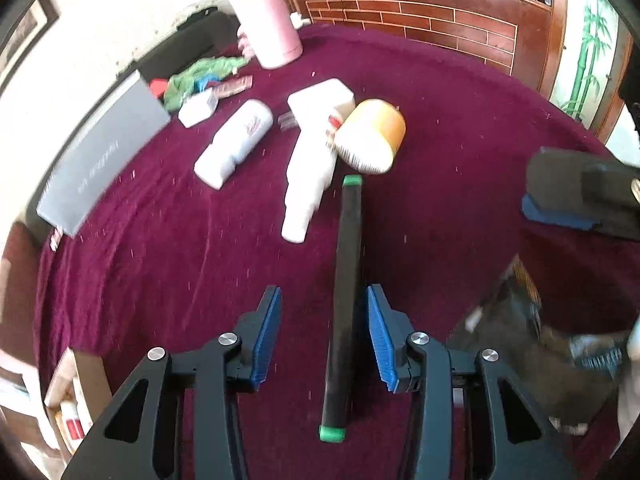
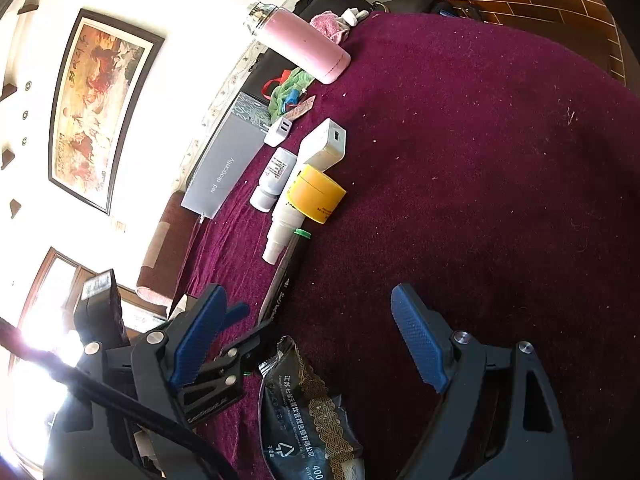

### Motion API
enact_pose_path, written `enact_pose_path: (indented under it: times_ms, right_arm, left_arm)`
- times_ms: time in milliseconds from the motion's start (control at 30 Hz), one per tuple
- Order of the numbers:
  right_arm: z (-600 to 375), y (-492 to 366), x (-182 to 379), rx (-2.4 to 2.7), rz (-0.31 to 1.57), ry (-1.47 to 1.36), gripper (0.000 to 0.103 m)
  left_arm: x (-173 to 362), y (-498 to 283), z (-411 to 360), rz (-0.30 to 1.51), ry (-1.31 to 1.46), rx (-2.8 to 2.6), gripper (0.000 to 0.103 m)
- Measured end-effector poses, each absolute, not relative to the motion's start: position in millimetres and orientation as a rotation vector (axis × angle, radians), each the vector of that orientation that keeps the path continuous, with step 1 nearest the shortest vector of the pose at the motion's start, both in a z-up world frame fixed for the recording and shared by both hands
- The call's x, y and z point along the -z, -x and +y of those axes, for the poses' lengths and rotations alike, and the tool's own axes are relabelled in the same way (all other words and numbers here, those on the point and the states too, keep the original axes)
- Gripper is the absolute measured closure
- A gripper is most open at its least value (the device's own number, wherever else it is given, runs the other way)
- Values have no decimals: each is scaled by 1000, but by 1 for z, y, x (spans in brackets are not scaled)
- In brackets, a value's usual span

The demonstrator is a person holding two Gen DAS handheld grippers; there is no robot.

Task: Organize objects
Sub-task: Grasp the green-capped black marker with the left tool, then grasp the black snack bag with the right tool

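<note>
Maroon cloth (image 1: 160, 240) over the whole work surface, flecked with pale lint, filling the middle of both views. Along its upper-left part, a row of things: pink tumbler (image 1: 266, 24) at top, green rag (image 1: 196, 76) below it, grey box (image 1: 100, 156) at the far left edge, small white charger (image 1: 198, 108), white bottle (image 1: 236, 140) lying flat, white power bank (image 1: 320, 98), long white spray bottle (image 1: 310, 176), yellow tape roll (image 1: 370, 136) resting against the spray bottle.

Black marker (image 1: 346, 300) with green ends lying lengthwise at lower centre of the left wrist view, between the fingers of the left gripper (image 1: 324, 332); jaws spread apart, blue pads clear of the barrel on both sides. Right gripper (image 2: 308, 336) at the bottom of its own view, jaws wide apart, nothing clamped; dark printed pouch (image 2: 308, 412) at bottom centre between them, whether touching a pad cannot be told.

Room behind: brown brick-pattern panel (image 1: 420, 20) across the top, bamboo painting (image 1: 592, 52) at upper right, framed picture (image 2: 100, 108) on a white wall at upper left of the right wrist view, cardboard carton (image 1: 76, 396) at lower left beyond the cloth's edge.
</note>
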State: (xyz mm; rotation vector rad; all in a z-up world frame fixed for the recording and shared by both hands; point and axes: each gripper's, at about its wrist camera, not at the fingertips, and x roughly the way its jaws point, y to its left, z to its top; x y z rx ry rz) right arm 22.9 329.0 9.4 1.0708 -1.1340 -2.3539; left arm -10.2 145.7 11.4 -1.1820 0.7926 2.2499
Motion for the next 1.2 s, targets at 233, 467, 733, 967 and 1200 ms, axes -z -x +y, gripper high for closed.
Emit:
enact_pose_path:
  times_ms: [233, 467, 733, 967, 1200]
  right_arm:
    - [329, -23, -9, 2363, -1123, -1080, 18]
    - [325, -24, -10, 2395, -1105, -1099, 18]
    - [314, -19, -16, 2313, -966, -1220, 8]
    - [304, -49, -42, 2416, -700, -1294, 8]
    - [250, -64, -49, 2414, -312, -1326, 8]
  left_arm:
    - [-6, 27, 120, 549, 1196, -2358, 27]
    - [-3, 17, 111, 436, 1194, -2251, 13]
    - [-15, -5, 129, 541, 1220, -2148, 88]
    - [-13, -13, 104, 432, 1261, -2153, 90]
    - [-14, -28, 52, 322, 1296, -2197, 90]
